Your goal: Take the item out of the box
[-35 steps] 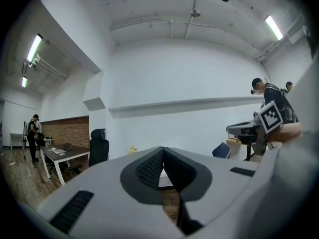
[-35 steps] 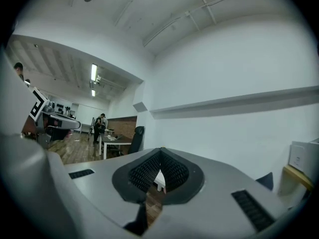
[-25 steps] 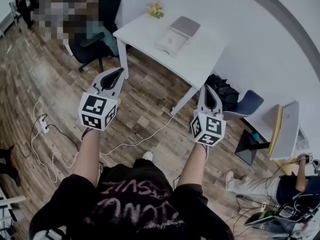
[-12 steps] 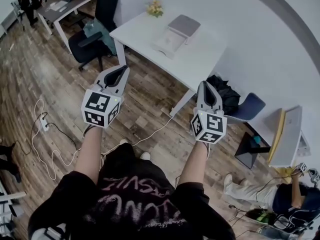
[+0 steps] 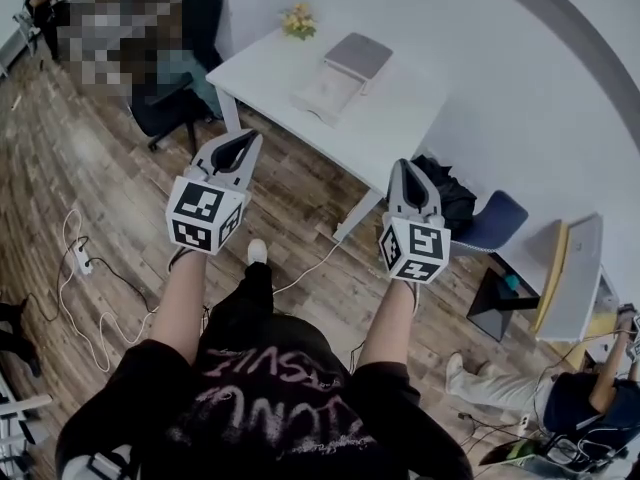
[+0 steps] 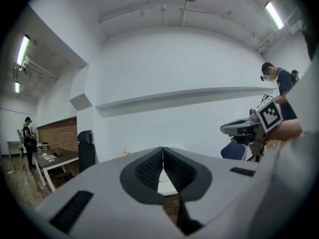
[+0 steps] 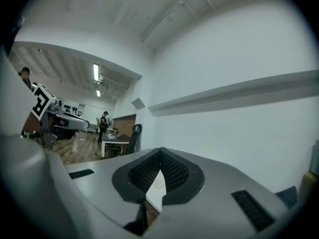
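Note:
On the white table ahead lies a white box with its grey lid laid back behind it; what is inside does not show. I hold both grippers up in the air above the wooden floor, short of the table. The left gripper is shut with nothing between its fingers, and its dark ribbed pads meet at the tips. The right gripper is shut and empty too, with its pads touching. The left gripper view also shows the right gripper at its right side.
Yellow flowers stand at the table's far corner. A black office chair stands left of the table. A black bag and a blue chair are by its right leg. Cables lie on the floor at the left. A person sits at the lower right.
I have stepped towards the table: one foot now shows forward on the floor, and the table and box have shifted left. Both grippers stay shut and have risen slightly in the view.

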`<state>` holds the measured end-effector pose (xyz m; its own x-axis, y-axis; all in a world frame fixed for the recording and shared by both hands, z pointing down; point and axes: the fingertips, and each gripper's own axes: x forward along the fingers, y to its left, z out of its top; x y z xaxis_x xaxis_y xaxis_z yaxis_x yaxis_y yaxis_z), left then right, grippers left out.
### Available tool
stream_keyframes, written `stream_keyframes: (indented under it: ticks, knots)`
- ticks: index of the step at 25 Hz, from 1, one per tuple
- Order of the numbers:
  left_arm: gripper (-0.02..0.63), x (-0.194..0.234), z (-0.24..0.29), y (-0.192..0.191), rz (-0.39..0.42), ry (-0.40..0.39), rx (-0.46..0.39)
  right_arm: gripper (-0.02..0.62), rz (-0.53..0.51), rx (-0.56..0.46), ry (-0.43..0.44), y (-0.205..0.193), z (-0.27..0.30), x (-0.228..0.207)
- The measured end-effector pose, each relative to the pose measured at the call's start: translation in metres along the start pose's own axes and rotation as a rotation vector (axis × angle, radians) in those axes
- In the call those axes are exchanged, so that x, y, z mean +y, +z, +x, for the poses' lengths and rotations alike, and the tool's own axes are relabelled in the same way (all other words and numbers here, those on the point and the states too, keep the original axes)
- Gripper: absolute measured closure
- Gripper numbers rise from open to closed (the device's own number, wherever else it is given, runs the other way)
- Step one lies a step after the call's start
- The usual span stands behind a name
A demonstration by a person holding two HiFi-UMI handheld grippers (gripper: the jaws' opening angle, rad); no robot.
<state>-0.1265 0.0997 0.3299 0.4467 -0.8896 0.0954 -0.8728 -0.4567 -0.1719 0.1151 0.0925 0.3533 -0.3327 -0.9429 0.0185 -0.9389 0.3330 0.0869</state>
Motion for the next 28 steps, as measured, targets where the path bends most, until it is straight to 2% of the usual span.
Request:
stream_keyframes:
  ticks: [6, 17, 28]
  knots:
    - [0.604, 0.019, 0.033, -0.006, -0.014, 0.004, -0.001, 0.586, -0.002, 0.026, -0.011, -0.008, 0.035, -0.013]
    - [0.604, 0.072, 0.127, -0.035, -0.034, -0.065, 0.059, 0.586, 0.015, 0.070, -0.067, -0.024, 0.124, -0.032]
    - [0.604, 0.133, 0.225, -0.026, -0.046, -0.171, 0.029, 0.585, 0.028, 0.061, -0.170, 0.001, 0.223, -0.055]
